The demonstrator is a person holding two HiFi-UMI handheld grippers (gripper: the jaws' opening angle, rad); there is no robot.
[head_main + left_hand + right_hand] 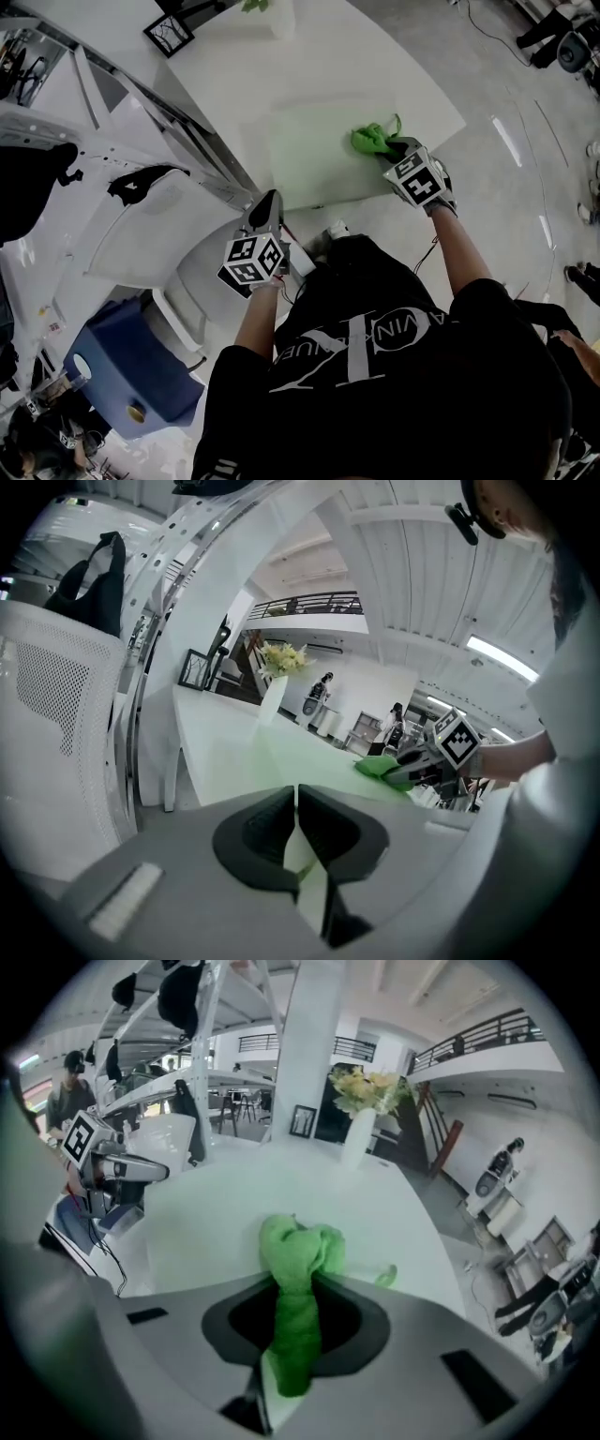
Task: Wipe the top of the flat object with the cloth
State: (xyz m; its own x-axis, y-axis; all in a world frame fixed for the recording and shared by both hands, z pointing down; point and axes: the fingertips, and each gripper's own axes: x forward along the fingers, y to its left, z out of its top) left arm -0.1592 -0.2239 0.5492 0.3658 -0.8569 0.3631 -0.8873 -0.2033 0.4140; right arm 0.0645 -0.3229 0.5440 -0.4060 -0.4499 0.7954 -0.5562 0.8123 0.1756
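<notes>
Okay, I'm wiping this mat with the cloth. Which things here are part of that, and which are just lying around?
Part of the job: green cloth, in the right gripper; pale green mat; left gripper, shut on the mat's corner.
Just lying about: picture frame; vase of flowers; white chair; blue box.

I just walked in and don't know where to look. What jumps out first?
The bright green cloth, pinched in the right gripper on the pale mat's right side, on a white table. Next, the left gripper with its checkered cube, jaws closed at the mat's near corner, seemingly pinching it.
</notes>
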